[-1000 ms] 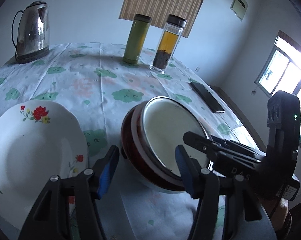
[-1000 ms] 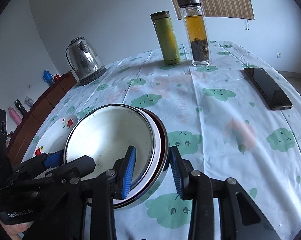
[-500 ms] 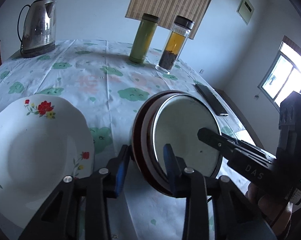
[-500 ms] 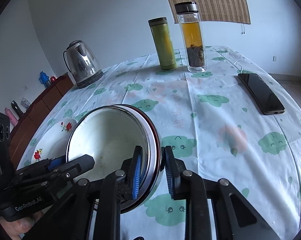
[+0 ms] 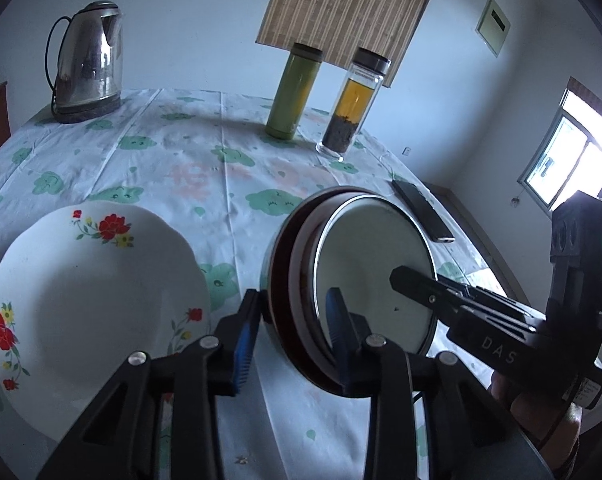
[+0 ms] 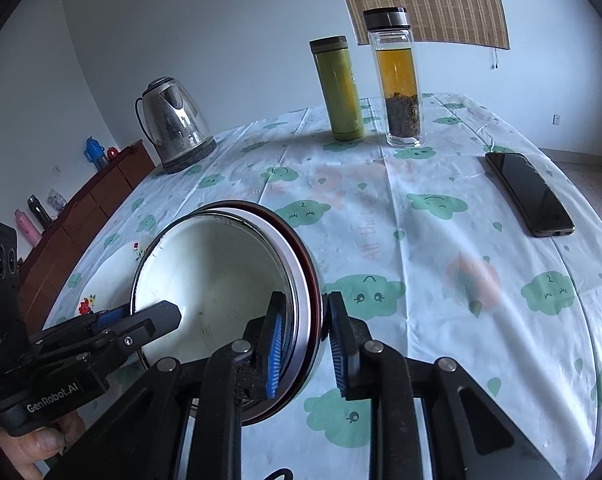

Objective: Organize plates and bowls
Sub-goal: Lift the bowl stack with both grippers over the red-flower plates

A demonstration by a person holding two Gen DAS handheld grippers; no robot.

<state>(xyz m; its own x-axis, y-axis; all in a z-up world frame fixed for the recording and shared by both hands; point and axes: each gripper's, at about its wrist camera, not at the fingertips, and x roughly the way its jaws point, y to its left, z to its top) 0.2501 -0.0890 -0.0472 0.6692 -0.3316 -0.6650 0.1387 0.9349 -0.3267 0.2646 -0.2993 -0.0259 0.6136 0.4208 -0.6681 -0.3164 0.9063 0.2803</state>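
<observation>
Both grippers have closed since the earlier frames, and the nested bowls [image 5: 353, 280] now appear lifted and tilted between them. The left gripper [image 5: 293, 332] pinches the near left rim of the stack, one blue pad outside the dark red outer bowl and one inside the white one. The right gripper [image 6: 305, 340] pinches the opposite rim in the same way. The stack hangs above the tablecloth [image 6: 441, 240], just beside the flowered plate [image 5: 81, 300], which lies flat on the left. The bowls look stiff, smooth and probably breakable, so they may slip. Holding the rim from two opposite sides seems the safest, because the nested bowls could slide apart when tilted.
</observation>
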